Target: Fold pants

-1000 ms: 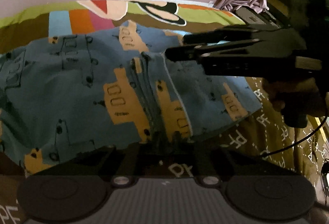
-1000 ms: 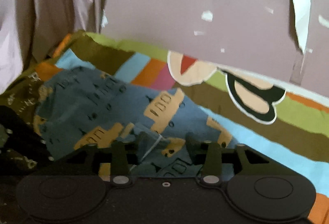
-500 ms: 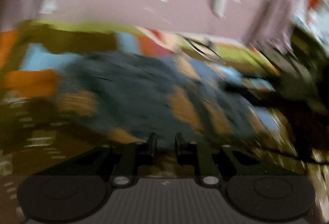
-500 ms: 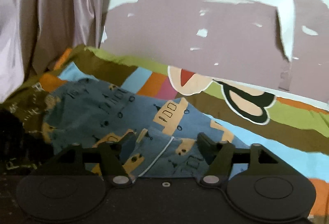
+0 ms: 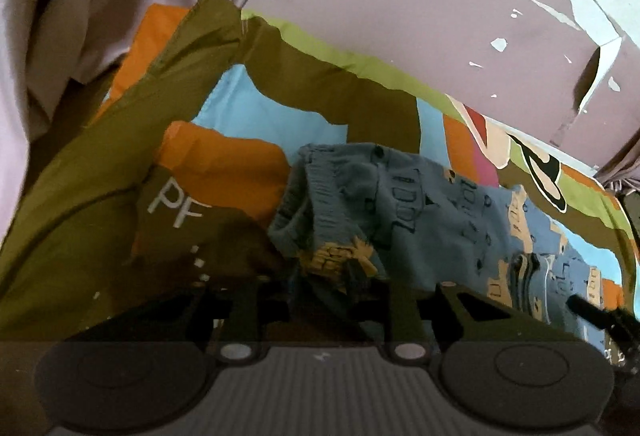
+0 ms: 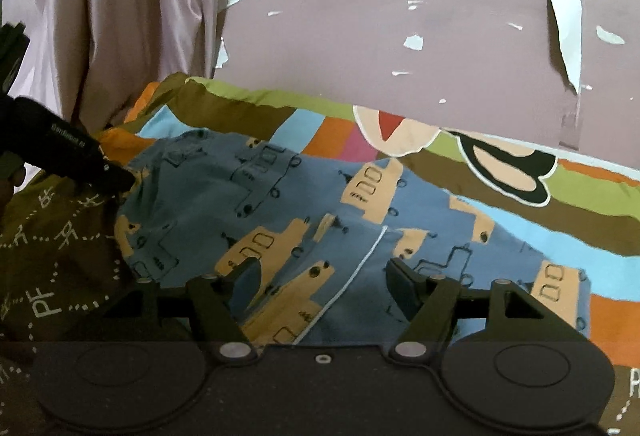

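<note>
Blue pants (image 6: 304, 220) printed with tan vehicles are lying spread across a bed covered by a bright patchwork bedspread (image 6: 520, 208) of olive, orange, sky blue and green.

From the right wrist view, the right gripper (image 6: 324, 282) is hovering low over the pants with its jaws spread wide and released, gripping nothing. A white seam line of the fabric is running between the two jaws. Beyond the jaws the pants are stretching away toward a mauve wall (image 6: 400, 36) with peeling paint. Far left of these jaws, the left gripper (image 6: 92, 166) is reaching in at the pants' edge, in front of a pale curtain (image 6: 120, 4).

From the left wrist view, the left gripper (image 5: 324, 300) is sitting at the bunched, ribbed waistband (image 5: 320, 204). Its jaws are standing apart, with a fold of blue and tan cloth lying between them; I cannot tell whether they are pinching it. Right of these jaws, the pants (image 5: 460, 228) are trailing off toward the right gripper's dark tip (image 5: 592, 314).
</note>
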